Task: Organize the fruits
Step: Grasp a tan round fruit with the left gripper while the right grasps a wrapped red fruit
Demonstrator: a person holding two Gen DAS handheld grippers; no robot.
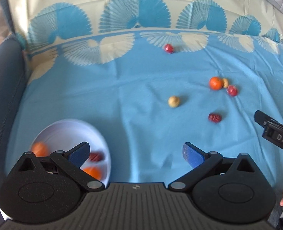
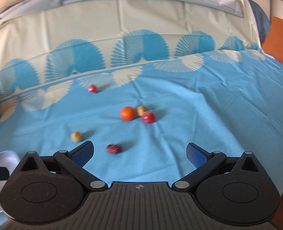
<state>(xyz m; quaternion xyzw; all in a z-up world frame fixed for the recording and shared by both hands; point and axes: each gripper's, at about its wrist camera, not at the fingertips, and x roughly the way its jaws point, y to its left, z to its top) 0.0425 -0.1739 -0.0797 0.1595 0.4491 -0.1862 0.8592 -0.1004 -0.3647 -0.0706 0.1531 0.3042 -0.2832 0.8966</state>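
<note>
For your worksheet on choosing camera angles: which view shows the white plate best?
The left wrist view: the white plate shows most of its rim and fruit inside, though the left claw covers part. The right wrist view catches only a sliver at its left edge.

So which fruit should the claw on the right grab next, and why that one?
Probably the dark red fruit. It lies nearest the right claw, just ahead of its open jaws, and apart from the other fruit. The claw is empty, so easing forward and down over it looks simplest. The white bowl on the left already holds some fruit, so it likely goes there.
</note>
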